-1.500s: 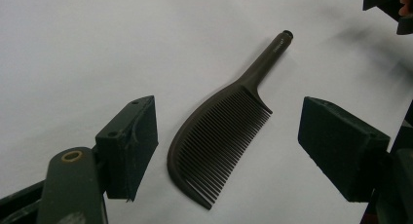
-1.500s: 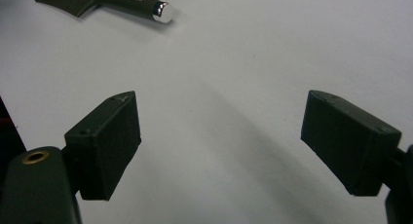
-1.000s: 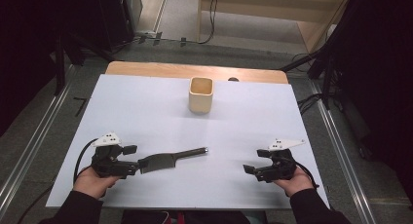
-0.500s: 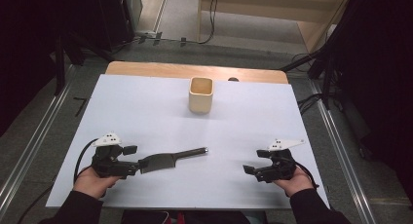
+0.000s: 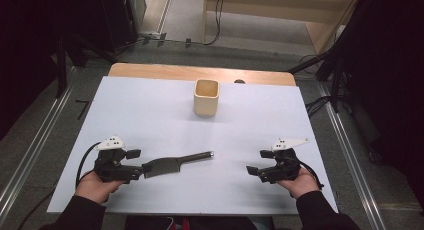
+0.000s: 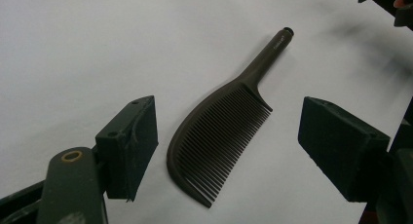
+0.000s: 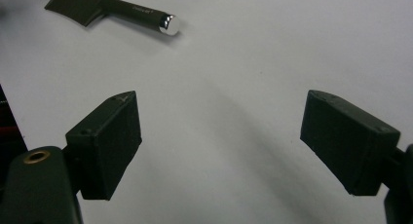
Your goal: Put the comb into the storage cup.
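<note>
One comb (image 6: 221, 131) lay flat on the counter (image 5: 150, 105) between my left claw's (image 6: 229, 151) wide-open, empty jaws, handle pointing straight ahead; my right claw (image 7: 234, 151), equally open and empty, sat well apart.

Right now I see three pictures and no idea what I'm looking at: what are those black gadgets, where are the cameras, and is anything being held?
No robot here: a person holds hand-operated tongs, one in each hand. The high view looks down on a table covered by a white sheet. There the left tongs sit at the left, the right tongs at the right. The other two pictures come from small cameras riding on each tool, looking out between its two black jaws. On the sheet lie a dark comb and, farther back, a cream square cup. Nothing is held: both tongs are open, and the comb lies flat between the left jaws, untouched.
</note>
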The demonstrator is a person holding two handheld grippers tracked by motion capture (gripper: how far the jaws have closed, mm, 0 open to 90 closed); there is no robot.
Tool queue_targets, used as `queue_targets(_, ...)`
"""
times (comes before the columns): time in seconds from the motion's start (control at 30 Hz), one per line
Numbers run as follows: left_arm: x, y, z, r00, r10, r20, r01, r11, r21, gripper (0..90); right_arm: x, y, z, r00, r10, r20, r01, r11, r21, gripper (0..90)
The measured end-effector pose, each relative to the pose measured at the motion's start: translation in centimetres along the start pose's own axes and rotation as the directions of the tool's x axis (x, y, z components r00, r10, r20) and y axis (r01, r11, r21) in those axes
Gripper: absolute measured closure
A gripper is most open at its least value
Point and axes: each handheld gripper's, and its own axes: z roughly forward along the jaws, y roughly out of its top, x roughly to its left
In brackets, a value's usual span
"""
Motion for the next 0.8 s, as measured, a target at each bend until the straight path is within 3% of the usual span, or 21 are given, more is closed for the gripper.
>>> queue_targets(0.8, 0.1, 0.0, 0.0, 1.0000, -0.006, 0.003, 0.006, 0.9999, 0.011, 22.9, 1.2, 4.2, 2.4, 0.9984, -0.036, -0.044, 0.035, 0.999, -0.027, 13.8)
